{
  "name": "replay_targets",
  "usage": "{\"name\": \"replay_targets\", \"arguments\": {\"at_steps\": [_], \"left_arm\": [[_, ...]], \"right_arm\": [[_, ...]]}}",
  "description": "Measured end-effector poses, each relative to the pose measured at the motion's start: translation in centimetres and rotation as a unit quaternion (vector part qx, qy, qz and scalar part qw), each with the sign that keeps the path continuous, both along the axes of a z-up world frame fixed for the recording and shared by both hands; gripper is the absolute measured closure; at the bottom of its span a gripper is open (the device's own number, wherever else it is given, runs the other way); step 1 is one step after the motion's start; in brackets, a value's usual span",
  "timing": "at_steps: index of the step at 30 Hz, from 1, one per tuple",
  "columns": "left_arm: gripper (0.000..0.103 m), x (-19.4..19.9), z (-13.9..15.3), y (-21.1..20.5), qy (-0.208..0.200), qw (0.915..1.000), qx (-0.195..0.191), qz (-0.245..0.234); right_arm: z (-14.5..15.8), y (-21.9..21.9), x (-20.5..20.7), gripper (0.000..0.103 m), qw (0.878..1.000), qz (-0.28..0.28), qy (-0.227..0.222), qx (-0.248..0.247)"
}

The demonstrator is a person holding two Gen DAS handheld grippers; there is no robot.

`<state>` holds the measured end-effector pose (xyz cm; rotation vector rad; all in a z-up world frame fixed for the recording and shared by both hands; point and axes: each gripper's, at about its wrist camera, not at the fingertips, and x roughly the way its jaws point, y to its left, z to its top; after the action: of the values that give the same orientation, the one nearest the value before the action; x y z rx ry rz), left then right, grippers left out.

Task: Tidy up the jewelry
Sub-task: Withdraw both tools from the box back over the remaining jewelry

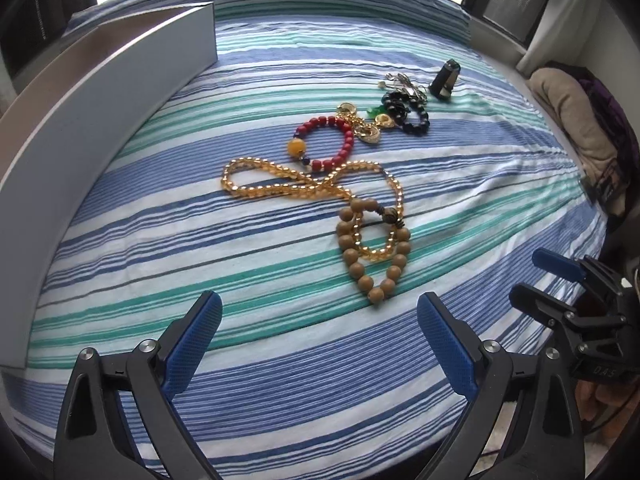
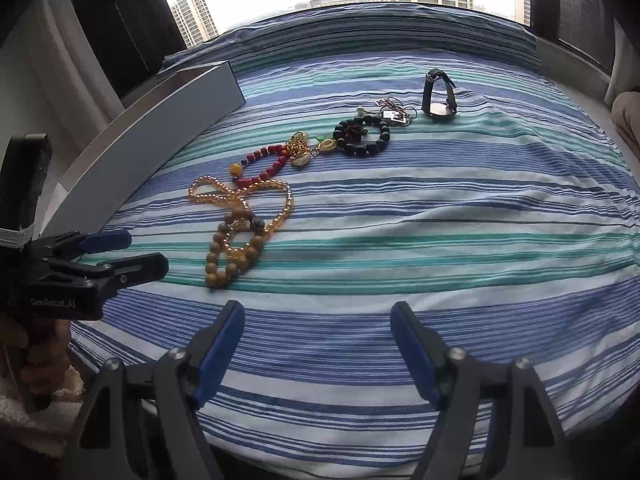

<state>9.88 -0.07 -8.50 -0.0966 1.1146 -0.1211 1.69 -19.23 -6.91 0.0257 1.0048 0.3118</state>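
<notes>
- The left gripper point(image 1: 320, 312) hangs over the striped bedsheet point(image 1: 460, 184), its blue-padded fingers point(image 1: 200, 328) spread wide apart with nothing between them.
- The right gripper point(image 2: 318, 322) points down at the same sheet, its fingers point(image 2: 224, 340) also well apart and empty.
- The jewelry lies loose on the bed, beyond both sets of fingertips, none of it in any container.
- Nearest the left fingers, just ahead of the right-hand one, is a tan wooden bead bracelet point(image 1: 374, 248), overlapping a long amber bead necklace point(image 1: 280, 180) that loops farther out.
- Beyond those come a red bead bracelet point(image 1: 328, 144) with one yellow bead, gold pendants point(image 1: 362, 126), a black bead bracelet point(image 1: 404, 112) and a small tangle of metal pieces point(image 1: 404, 82).
- Farthest out stands a dark wristwatch point(image 2: 439, 96), on its edge, ahead of the right gripper's right-hand finger.
- A long grey box point(image 1: 100, 92) lies far left of the left fingers; from here I cannot tell what is in it.
</notes>
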Motion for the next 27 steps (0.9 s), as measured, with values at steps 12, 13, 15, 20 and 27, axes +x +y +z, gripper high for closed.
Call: {"name": "replay_targets", "arguments": {"at_steps": [12, 13, 15, 20, 27], "left_arm": [[0.005, -1.8, 0.5, 4.0, -0.004, 0.9984, -0.003, 0.057], [0.005, -1.9, 0.5, 4.1, -0.005, 0.9983, -0.004, 0.058], [0.005, -2.2, 0.6, 4.3, -0.007, 0.9981, -0.006, 0.061], [0.005, -2.7, 0.8, 4.6, -0.01, 0.9978, -0.005, 0.065], [0.005, -3.2, 1.3, 4.8, -0.017, 0.9975, 0.005, 0.069]], "right_arm": [[-0.5, 1.8, -0.1, 0.026, 1.0, 0.021, 0.012, 0.013], [-0.4, 1.9, -0.2, 0.026, 1.0, 0.022, 0.011, 0.011], [-0.3, 2.1, -0.4, 0.026, 1.0, 0.025, 0.01, 0.01], [-0.3, 2.5, -0.6, 0.026, 0.999, 0.032, 0.013, 0.008], [-0.1, 3.1, -1.0, 0.026, 0.999, 0.038, 0.005, -0.002]]}}
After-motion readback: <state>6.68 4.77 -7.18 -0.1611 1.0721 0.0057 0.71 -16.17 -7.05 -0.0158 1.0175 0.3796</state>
